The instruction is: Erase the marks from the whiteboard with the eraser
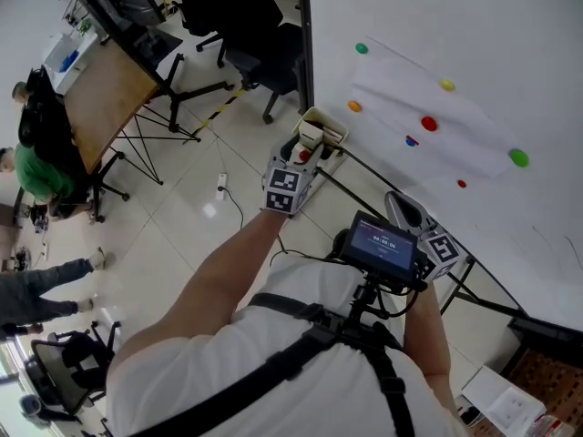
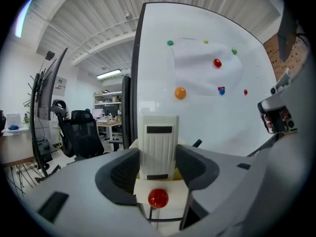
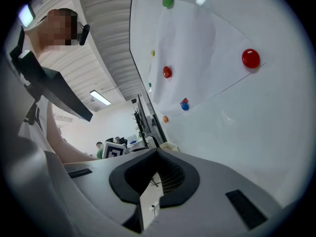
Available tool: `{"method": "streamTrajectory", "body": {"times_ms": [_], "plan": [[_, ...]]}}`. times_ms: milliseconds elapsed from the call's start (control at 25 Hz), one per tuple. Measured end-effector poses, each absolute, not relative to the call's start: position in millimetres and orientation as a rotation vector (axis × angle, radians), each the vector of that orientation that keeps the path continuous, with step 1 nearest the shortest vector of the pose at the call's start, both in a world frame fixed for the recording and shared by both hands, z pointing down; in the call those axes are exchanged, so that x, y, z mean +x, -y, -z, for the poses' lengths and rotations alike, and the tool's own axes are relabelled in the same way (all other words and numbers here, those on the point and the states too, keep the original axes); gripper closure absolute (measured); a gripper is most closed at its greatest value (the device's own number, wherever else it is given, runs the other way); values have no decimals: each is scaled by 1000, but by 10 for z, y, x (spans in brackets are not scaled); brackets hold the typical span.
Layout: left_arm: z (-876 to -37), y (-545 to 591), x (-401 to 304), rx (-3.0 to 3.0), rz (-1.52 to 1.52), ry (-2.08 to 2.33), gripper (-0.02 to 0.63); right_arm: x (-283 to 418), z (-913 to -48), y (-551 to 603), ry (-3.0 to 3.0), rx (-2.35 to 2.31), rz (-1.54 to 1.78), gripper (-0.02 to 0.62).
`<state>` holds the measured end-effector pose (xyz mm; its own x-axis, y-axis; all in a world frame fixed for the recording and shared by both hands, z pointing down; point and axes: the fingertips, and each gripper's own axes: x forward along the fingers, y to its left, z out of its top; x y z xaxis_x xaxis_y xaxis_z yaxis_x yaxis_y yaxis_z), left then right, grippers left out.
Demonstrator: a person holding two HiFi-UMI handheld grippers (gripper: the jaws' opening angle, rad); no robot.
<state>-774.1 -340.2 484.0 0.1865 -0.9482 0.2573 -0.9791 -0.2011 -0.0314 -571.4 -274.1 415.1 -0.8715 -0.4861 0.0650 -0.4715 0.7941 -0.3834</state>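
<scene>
Eraser point(image 2: 158, 142): white, ribbed, upright in the cream tray point(image 1: 330, 122) at the lower left corner of the whiteboard point(image 1: 474, 25). It is not yet on the writing surface. A red magnet point(image 2: 158, 198) lies on the ledge just in front of it.

Left tool point(image 2: 158, 158): one jaw on each long side of the eraser, pads apparently pressing both faces, so I read this as a pinch. Gripping across the narrow width should leave the wiping face free. Judgement: pickup step, with the wiping all still to do.

Right tool point(image 3: 157, 154): fingertips pressed together with nothing between them, held near the board's lower edge. It seems parked out of the way.

Board: a pale sheet point(image 1: 428, 98) is pinned by coloured magnets point(image 1: 429, 123). Marks are too faint to place with confidence. The wipe probably has to work around the magnets.

Room: glossy tiled floor point(image 1: 182, 217), black office chairs point(image 1: 246, 16), a tilted wooden desk point(image 1: 105, 94) on folding legs, and people point(image 1: 41, 153) seated well apart at the left.
</scene>
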Motion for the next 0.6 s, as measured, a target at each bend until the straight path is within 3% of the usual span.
{"method": "streamTrajectory", "body": {"times_ms": [320,600], "plan": [[-4412,2841,-7530,2445,-223,1861,346,-5565,-4194,2281,-2925,-892,589,580],[-4594,2149,-6506,2598,-218,1538,347,-4971,-4321,1594,-2859,-1105,666,580]]}}
